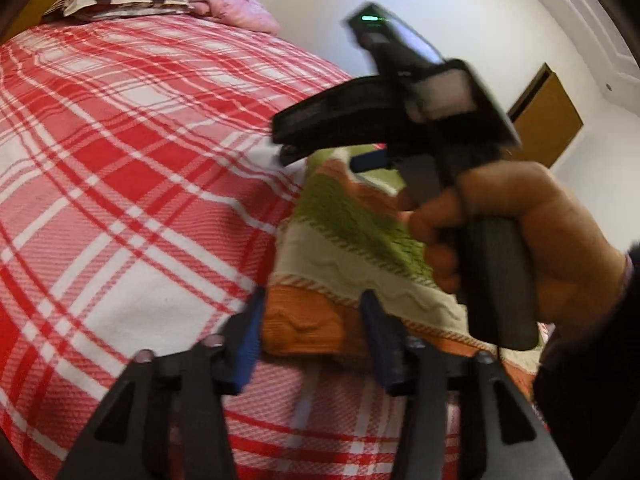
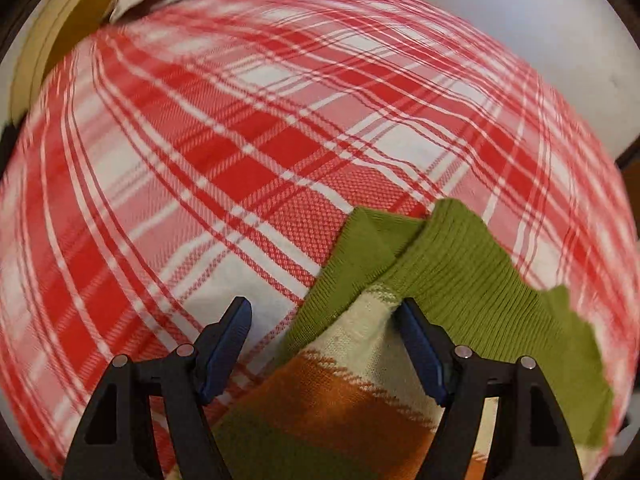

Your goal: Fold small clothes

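A small striped knit sweater [image 1: 344,240] in green, cream and orange lies on a bed covered with a red-and-white plaid blanket [image 1: 132,168]. In the left wrist view it sits toward the right edge of the bed, well away from the pillows [image 1: 120,0] and the pink cloth [image 1: 236,8] at the head end.

The left gripper [image 1: 312,312] has its 2 blue-padded fingers [image 1: 250,332] spread apart, 1 on each side of the sweater's orange end; the cloth lies between them and neither pad is pinching it. Whether the pads touch the knit cannot be told.

The right gripper [image 2: 324,320] also has its 2 fingers [image 2: 226,344] spread wide. The sweater [image 2: 400,292] lies under and between them, its green ribbed parts [image 2: 460,264] bunched up ahead of the right finger and the cream and orange stripes running back below the camera. Nothing is pinched.

In the left wrist view the right gripper [image 1: 320,160] appears blurred above the far end of the sweater, gripped at its handle by the person's right hand [image 1: 532,240]. A wooden door [image 1: 548,124] stands in the white wall [image 1: 440,0] behind it.
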`<control>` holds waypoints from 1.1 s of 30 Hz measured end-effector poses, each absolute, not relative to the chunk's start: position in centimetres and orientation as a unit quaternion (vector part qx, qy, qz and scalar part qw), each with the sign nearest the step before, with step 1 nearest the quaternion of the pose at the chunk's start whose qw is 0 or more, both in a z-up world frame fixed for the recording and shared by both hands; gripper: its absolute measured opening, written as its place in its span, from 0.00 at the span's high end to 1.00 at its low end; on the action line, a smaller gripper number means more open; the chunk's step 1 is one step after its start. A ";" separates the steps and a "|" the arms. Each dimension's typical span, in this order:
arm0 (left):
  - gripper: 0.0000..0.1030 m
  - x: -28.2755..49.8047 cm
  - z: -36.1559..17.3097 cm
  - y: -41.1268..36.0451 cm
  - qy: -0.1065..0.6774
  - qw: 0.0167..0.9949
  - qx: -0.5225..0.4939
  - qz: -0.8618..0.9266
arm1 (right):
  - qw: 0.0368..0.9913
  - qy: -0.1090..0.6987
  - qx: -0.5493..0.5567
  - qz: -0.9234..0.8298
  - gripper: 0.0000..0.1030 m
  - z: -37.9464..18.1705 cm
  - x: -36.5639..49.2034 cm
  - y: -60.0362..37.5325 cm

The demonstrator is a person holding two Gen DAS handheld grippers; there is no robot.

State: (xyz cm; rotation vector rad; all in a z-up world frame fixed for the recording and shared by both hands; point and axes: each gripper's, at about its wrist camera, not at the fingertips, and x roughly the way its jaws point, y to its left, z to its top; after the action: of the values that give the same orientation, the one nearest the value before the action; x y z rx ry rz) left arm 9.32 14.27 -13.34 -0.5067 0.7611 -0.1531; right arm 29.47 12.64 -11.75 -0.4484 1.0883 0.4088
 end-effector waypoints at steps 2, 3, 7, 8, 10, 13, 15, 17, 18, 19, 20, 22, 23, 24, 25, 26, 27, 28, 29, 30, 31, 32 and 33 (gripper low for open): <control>0.40 9.5 -13.2 14.0 0.367 0.895 -0.241 -0.077 | 0.813 0.507 -0.218 0.186 0.40 -11.5 29.5 12.1; 0.43 9.6 -13.2 13.9 0.368 0.895 -0.241 -0.077 | 0.815 0.506 -0.220 0.179 0.56 -11.3 29.7 11.9; 0.71 9.9 -13.3 14.7 0.369 0.892 -0.252 -0.067 | 0.812 0.526 -0.153 0.202 0.81 -10.3 30.7 9.1; 0.72 10.1 -13.3 15.1 0.372 0.888 -0.260 -0.071 | 0.811 0.533 -0.123 0.209 0.82 -10.0 30.9 8.2; 0.75 10.2 -13.2 15.2 0.374 0.887 -0.262 -0.074 | 0.812 0.536 -0.080 0.218 0.86 -9.6 30.9 7.1; 0.79 10.2 -12.8 14.6 0.374 0.891 -0.245 -0.073 | 0.817 0.529 -0.011 0.231 0.87 -8.7 30.4 5.0; 0.79 9.8 -12.2 14.1 0.370 0.896 -0.234 -0.073 | 0.819 0.522 0.026 0.237 0.87 -8.2 30.2 3.8; 0.79 9.6 -11.8 14.0 0.361 0.903 -0.220 -0.074 | 0.820 0.514 0.067 0.241 0.87 -7.7 30.0 2.3; 0.79 9.8 -11.5 13.8 0.357 0.907 -0.212 -0.074 | 0.822 0.508 0.086 0.244 0.87 -7.4 29.8 1.5; 0.80 9.6 -11.3 13.5 0.351 0.911 -0.203 -0.074 | 0.823 0.502 0.098 0.247 0.87 -7.1 29.7 0.9; 0.80 9.4 -10.9 13.1 0.345 0.916 -0.192 -0.075 | 0.824 0.498 0.106 0.250 0.87 -6.9 29.7 0.5; 0.81 8.8 -10.0 12.1 0.335 0.922 -0.175 -0.081 | 0.825 0.489 0.124 0.254 0.87 -6.2 29.3 -0.7; 0.81 8.6 -9.6 11.6 0.331 0.924 -0.169 -0.088 | 0.825 0.485 0.137 0.256 0.87 -5.9 29.1 -1.5; 0.81 8.6 -9.3 11.3 0.328 0.926 -0.163 -0.094 | 0.824 0.481 0.152 0.257 0.87 -5.6 29.0 -2.3; 0.81 8.7 -8.9 10.9 0.323 0.928 -0.157 -0.102 | 0.824 0.477 0.161 0.258 0.87 -5.3 28.8 -3.1; 0.81 8.8 -8.5 10.4 0.319 0.929 -0.151 -0.109 | 0.826 0.472 0.170 0.258 0.87 -5.0 28.6 -3.9; 0.81 8.8 -8.2 9.9 0.315 0.931 -0.146 -0.115 | 0.827 0.469 0.172 0.258 0.88 -4.8 28.4 -4.6; 0.81 9.1 -8.1 9.6 0.314 0.931 -0.142 -0.119 | 0.830 0.466 0.172 0.255 0.88 -4.5 28.2 -5.4; 0.81 9.4 -7.9 9.1 0.314 0.931 -0.137 -0.124 | 0.832 0.463 0.175 0.251 0.88 -4.3 27.9 -6.4; 0.81 9.5 -7.7 8.6 0.316 0.931 -0.134 -0.128 | 0.833 0.462 0.178 0.248 0.88 -4.2 27.7 -7.1; 0.81 9.6 -7.5 8.0 0.317 0.930 -0.130 -0.134 | 0.834 0.460 0.181 0.244 0.88 -4.1 27.5 -7.9; 0.81 9.7 -7.2 7.4 0.317 0.929 -0.128 -0.140 | 0.836 0.457 0.184 0.240 0.88 -4.0 27.2 -8.8; 0.81 9.6 -7.0 6.9 0.316 0.929 -0.125 -0.146 | 0.838 0.454 0.188 0.238 0.88 -3.9 27.1 -9.6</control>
State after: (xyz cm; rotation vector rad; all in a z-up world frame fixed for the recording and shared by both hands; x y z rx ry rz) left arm 9.58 6.85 -6.97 -0.2558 0.6472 -0.2994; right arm 27.13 -9.59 -3.89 0.3968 0.9612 0.5039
